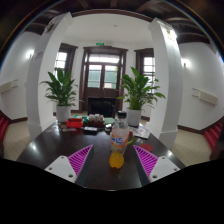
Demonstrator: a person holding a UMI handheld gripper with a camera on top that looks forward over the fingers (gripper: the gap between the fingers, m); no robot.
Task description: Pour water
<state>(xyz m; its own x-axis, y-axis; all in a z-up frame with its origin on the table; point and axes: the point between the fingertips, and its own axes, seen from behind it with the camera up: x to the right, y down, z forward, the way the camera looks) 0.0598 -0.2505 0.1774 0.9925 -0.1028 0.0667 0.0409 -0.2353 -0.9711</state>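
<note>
dark table (105, 170) in a bright room, plants (60, 90) at 10 and 2 | bottle (119, 148) label unreadable | my claw (113, 160) spread apart, bottle standing between the fingers

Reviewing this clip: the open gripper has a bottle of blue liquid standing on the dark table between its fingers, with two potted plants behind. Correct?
Not quite. In the gripper view the bottle holds orange liquid, not blue. The rest stands: the gripper is open, the bottle stands on the dark table between its fingers, and two potted plants, one and the other, are behind.
</note>
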